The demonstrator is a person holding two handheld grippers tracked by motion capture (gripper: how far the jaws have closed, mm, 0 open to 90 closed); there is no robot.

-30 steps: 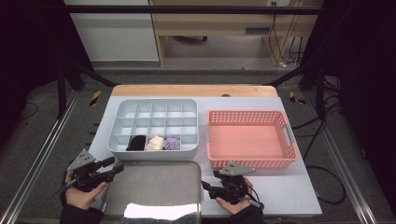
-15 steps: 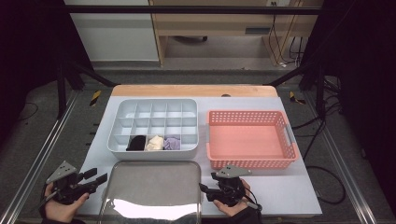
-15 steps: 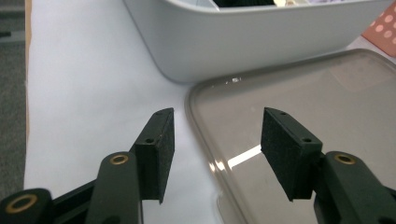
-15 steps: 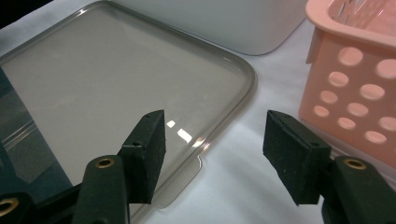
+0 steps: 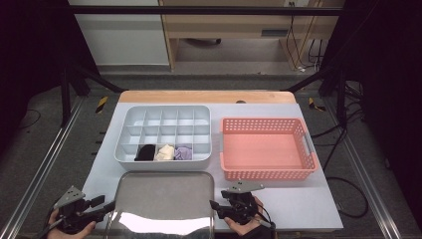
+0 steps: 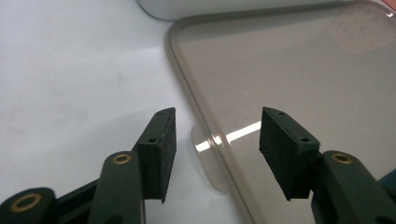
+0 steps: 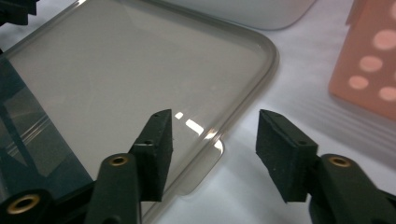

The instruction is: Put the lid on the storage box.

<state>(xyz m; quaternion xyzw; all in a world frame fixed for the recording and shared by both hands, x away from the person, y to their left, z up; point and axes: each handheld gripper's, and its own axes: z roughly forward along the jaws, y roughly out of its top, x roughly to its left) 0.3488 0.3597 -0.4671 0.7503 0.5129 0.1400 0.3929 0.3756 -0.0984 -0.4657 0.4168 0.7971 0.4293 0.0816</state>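
High view: the clear lid (image 5: pixel 164 199) lies flat on the tabletop (image 5: pixel 308 209) below the divider box (image 5: pixel 166 134), a claw at each side.

Left gripper view: the left claw (image 6: pixel 215 140) gapes astride the lid's tab.

Right gripper view: the right claw (image 7: pixel 215 140), just narrowing, straddles its tab without touching. Next, both probably pinch and lift together.

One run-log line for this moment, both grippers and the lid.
left gripper: open, astride lid tab | right gripper: open, jaws just closing, astride opposite tab | clear lid: flat on table, not gripped

No legible text, label, brand, number or sign on anything here
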